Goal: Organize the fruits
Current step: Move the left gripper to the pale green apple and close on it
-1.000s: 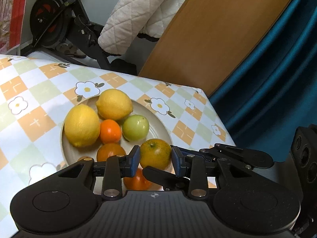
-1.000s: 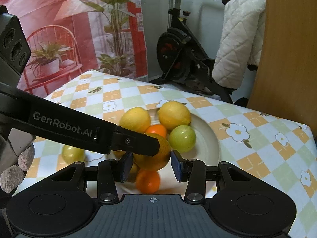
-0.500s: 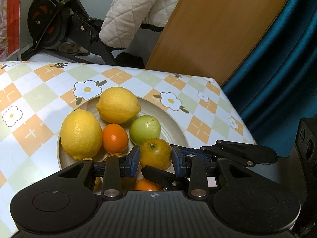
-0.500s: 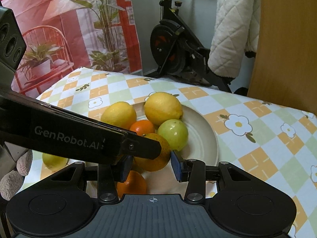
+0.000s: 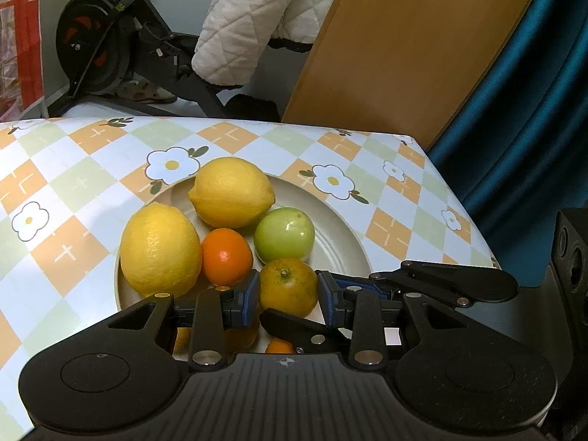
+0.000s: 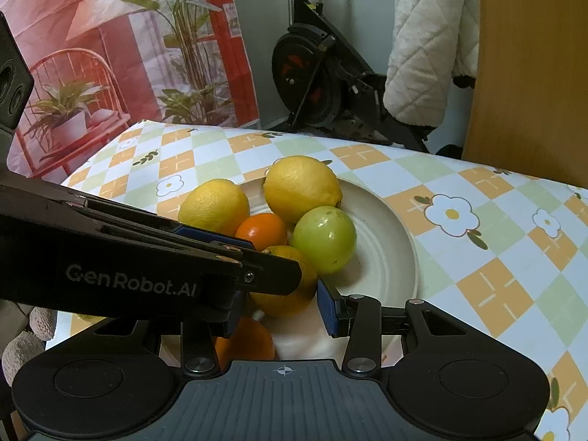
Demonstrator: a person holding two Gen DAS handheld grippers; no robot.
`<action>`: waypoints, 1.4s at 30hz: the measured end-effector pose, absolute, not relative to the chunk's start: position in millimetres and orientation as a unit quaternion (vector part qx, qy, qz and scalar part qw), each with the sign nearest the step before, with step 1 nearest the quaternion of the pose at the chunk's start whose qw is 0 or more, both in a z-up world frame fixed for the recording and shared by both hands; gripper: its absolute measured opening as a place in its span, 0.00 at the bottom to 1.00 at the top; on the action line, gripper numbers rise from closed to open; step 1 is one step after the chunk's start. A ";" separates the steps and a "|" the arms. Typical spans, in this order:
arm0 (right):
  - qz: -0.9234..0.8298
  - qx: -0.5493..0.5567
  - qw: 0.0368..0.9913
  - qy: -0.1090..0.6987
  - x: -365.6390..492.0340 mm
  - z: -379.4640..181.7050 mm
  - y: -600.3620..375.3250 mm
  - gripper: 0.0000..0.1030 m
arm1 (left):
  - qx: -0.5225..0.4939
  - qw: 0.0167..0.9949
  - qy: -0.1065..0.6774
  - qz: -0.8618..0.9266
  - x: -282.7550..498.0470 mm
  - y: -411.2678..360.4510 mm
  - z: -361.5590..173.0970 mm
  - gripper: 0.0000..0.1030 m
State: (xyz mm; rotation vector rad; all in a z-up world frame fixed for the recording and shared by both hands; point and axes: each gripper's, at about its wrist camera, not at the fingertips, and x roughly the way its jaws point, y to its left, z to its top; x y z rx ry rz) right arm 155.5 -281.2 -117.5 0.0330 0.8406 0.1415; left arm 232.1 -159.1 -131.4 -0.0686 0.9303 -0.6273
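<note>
A beige plate [image 5: 341, 228] [image 6: 389, 228] holds two lemons [image 5: 231, 191] [image 5: 160, 244], a small orange [image 5: 226, 255] and a green fruit [image 5: 284, 235] [image 6: 325, 239]. My left gripper [image 5: 288, 294] is shut on a yellow-green orange [image 5: 288, 286] [image 6: 283, 294] just above the plate's near side. My right gripper [image 6: 279, 308] is open, its blue pads on either side of the same orange without touching it; the left gripper's arm [image 6: 147, 257] crosses its view. More oranges [image 6: 244, 341] lie below, partly hidden.
The table has a checked flower cloth [image 5: 73, 169]. Its far edge and right corner [image 5: 415, 143] are close. Beyond stand an exercise bike [image 6: 323, 84], a quilted white cover [image 5: 250, 22], a wooden board [image 5: 404, 47] and a blue curtain [image 5: 533, 117].
Both grippers have moved forward over the plate with the orange held in the left one. The fruits on the plate look nearer. The grip is unchanged.
</note>
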 end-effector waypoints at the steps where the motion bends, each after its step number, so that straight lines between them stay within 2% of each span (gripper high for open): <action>1: 0.067 0.016 0.910 0.409 155.9 -117.9 -280.4 0.38 | -0.033 0.846 0.442 -0.297 231.8 -158.1 -131.3 0.35; 9: 0.064 0.011 0.914 0.401 155.6 -111.7 -275.0 0.37 | -0.034 0.851 0.436 -0.291 227.9 -150.9 -124.8 0.36; 17: 0.053 0.007 0.919 0.392 143.7 -98.2 -270.6 0.38 | -0.039 0.860 0.424 -0.281 216.2 -135.6 -113.7 0.44; 31: 0.072 -0.014 0.932 0.354 121.6 -67.1 -233.9 0.38 | -0.037 0.888 0.393 -0.235 193.1 -62.0 -82.5 0.44; 42: 0.134 -0.042 0.918 0.371 123.3 -73.8 -170.2 0.37 | -0.033 0.894 0.406 -0.188 179.9 -11.2 -91.1 0.44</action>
